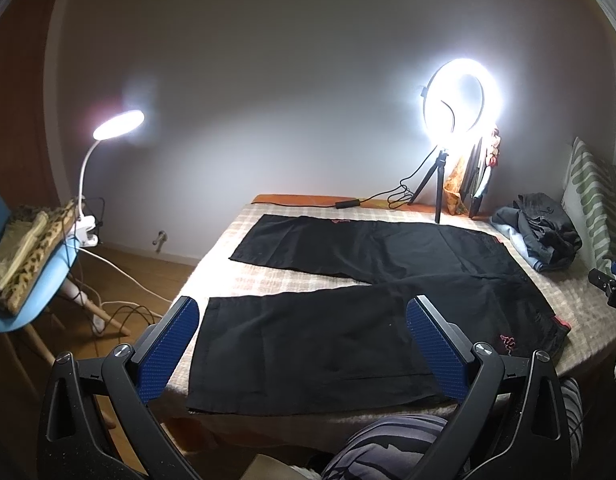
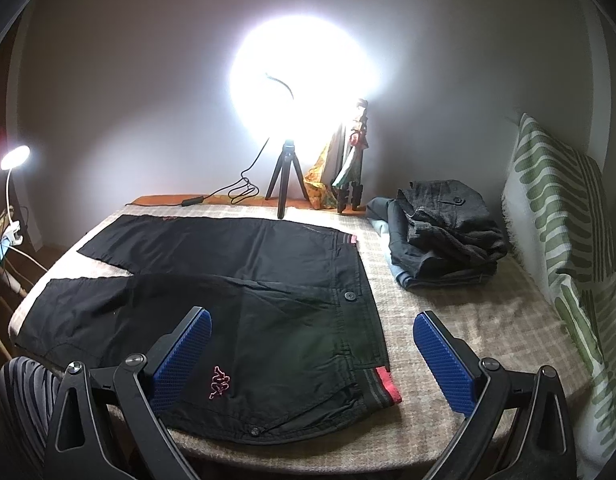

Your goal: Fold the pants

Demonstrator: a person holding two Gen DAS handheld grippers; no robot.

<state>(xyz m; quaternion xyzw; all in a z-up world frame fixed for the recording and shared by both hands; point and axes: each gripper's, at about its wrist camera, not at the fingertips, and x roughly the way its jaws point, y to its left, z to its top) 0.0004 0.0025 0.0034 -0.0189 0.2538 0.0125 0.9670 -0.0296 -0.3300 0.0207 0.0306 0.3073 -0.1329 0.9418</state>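
Black pants (image 1: 348, 280) lie spread flat on the checked bed cover (image 1: 243, 280), legs apart in a V towards the left, waistband to the right. In the right wrist view the pants (image 2: 247, 280) show a red-trimmed waistband and a small pink logo near the front edge. My left gripper (image 1: 303, 312) is open and empty, held above the near leg. My right gripper (image 2: 312, 324) is open and empty, held above the waistband's near corner. Neither touches the cloth.
A ring light on a tripod (image 1: 442, 184) stands at the bed's far edge with its cable. A pile of folded clothes (image 2: 440, 232) lies at the right. A green-patterned cushion (image 2: 564, 216) leans at the far right. A blue chair (image 1: 31, 276) with a clip lamp stands left.
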